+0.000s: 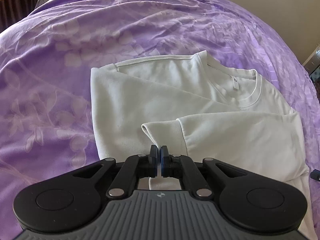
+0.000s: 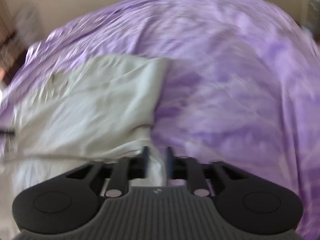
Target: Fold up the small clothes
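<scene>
A purple floral bedspread (image 1: 60, 64) covered the bed, with a white long-sleeved top (image 1: 152, 92) lying partly folded across it, sleeves turned in over the body and the neckline facing away. The left gripper (image 1: 159, 156) was clenched on white cloth near a sleeve cuff (image 1: 148, 129). The right gripper (image 2: 157, 160), blurred, stood partly parted with a fold of the top between its fingers (image 2: 146, 156); whether they pinched it could not be told

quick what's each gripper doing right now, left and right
Left gripper: shut on a fold of the white sweatshirt.
Right gripper: jaws partly apart with sweatshirt cloth between them; too blurred to tell whether it grips.
</scene>
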Demonstrator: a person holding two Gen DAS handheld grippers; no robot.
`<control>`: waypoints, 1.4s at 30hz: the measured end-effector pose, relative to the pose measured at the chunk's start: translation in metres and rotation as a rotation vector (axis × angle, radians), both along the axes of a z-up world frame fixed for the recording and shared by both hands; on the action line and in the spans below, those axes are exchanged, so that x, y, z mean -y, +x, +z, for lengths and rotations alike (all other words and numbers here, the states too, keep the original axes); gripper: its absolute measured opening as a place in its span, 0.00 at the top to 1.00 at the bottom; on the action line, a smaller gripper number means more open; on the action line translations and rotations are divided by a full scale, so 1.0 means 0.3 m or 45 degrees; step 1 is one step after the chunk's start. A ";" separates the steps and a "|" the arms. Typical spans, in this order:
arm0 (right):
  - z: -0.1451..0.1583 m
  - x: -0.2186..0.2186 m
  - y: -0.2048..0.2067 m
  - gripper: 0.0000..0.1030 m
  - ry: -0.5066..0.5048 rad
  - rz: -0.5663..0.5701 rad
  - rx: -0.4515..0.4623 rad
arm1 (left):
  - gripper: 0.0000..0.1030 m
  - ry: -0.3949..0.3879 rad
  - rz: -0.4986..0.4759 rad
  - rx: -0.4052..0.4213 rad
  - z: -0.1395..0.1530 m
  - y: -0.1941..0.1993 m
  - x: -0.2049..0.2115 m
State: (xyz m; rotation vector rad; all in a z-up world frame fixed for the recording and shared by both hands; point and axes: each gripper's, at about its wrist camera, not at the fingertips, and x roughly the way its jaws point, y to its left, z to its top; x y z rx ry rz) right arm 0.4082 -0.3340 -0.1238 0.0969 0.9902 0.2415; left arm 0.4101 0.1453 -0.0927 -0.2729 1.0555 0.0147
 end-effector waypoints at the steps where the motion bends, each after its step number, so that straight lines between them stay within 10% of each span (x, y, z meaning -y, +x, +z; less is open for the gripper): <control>1: -0.001 -0.036 0.000 0.76 -0.071 0.060 0.006 | 0.98 -0.001 -0.002 0.001 0.003 -0.003 -0.002; 11: -0.078 -0.194 0.043 0.72 -0.384 0.264 0.045 | 0.98 -0.050 -0.045 0.083 0.106 -0.005 0.036; 12: -0.066 -0.189 0.031 0.75 -0.399 0.272 0.063 | 0.98 -0.070 -0.051 0.117 0.142 -0.005 0.041; 13: -0.057 -0.193 0.025 1.00 -0.419 0.281 0.085 | 0.98 -0.098 -0.057 0.150 0.177 -0.008 0.041; 17: 0.019 -0.136 0.023 1.00 -0.327 0.191 0.140 | 0.98 -0.159 -0.062 0.326 0.328 -0.035 0.039; 27: -0.069 -0.059 0.037 1.00 -0.247 0.060 0.000 | 0.98 -0.012 0.007 -0.015 -0.063 -0.017 0.024; 34: -0.005 -0.019 0.030 0.89 -0.192 0.008 -0.043 | 0.94 0.002 -0.025 -0.016 -0.052 -0.018 0.023; 42: 0.068 -0.056 0.113 0.72 0.243 -0.067 -0.017 | 0.87 0.053 -0.066 0.000 -0.059 -0.018 0.038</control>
